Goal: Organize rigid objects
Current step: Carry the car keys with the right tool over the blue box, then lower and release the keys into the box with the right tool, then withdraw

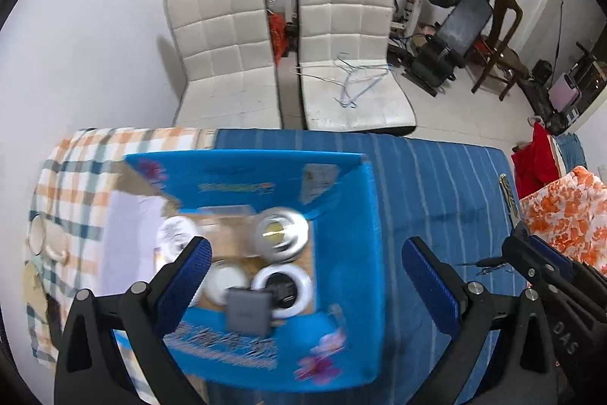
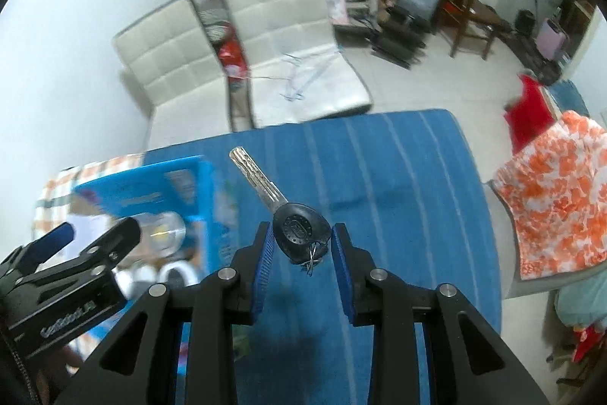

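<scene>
An open blue cardboard box (image 1: 341,215) stands on the blue striped cloth (image 1: 436,185). Inside lie a white round lamp (image 1: 280,234), white ring-shaped items (image 1: 282,291) and a small grey box (image 1: 248,310). My left gripper (image 1: 303,264) is open and empty, hovering over the box. My right gripper (image 2: 301,241) is shut on the black head of a silver key (image 2: 273,204), held above the cloth to the right of the box (image 2: 205,200). The key also shows at the right edge of the left wrist view (image 1: 510,204).
A checked orange and white cloth (image 1: 68,200) lies left of the box with a ring on it. Two white quilted chairs (image 1: 288,52) stand beyond the table. An orange flowered cushion (image 2: 554,196) is at the right. Gym gear stands at the back.
</scene>
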A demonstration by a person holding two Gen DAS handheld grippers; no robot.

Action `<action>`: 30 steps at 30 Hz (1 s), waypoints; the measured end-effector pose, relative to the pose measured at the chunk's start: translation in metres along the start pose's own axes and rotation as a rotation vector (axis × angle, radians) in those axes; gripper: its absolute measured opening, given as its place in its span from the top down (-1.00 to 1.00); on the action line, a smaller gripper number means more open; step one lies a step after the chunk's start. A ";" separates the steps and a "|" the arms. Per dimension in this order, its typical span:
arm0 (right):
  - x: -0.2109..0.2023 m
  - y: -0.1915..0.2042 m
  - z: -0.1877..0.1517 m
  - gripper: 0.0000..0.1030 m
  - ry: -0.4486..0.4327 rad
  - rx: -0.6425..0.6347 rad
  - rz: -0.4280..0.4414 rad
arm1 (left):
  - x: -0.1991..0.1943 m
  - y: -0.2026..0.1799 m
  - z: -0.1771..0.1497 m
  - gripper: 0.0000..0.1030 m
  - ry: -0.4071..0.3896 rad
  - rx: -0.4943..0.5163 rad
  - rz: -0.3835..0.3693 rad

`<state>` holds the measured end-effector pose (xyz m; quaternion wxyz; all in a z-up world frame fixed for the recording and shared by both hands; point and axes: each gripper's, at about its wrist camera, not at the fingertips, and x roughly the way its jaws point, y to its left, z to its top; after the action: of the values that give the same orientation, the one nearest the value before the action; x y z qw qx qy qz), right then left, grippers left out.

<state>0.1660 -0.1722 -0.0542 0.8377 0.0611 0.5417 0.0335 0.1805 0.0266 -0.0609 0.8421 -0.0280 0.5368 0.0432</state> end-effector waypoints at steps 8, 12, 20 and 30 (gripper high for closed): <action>-0.031 0.103 -0.037 0.36 0.009 -0.083 0.117 | -0.029 0.096 -0.031 -1.00 0.025 -0.065 0.013; -0.017 0.156 -0.054 0.36 0.038 -0.134 0.148 | -0.015 0.142 -0.050 -1.00 0.072 -0.101 0.033; 0.045 0.226 -0.083 0.36 0.105 -0.176 0.166 | 0.032 0.197 -0.078 -1.00 0.151 -0.107 0.078; 0.125 0.235 -0.101 0.36 0.200 -0.160 0.142 | 0.076 0.218 -0.092 -1.00 0.205 -0.092 0.049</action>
<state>0.1280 0.0826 -0.1756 0.7773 0.0287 0.6124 0.1416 0.1075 0.2382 -0.1689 0.7793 -0.0578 0.6182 0.0850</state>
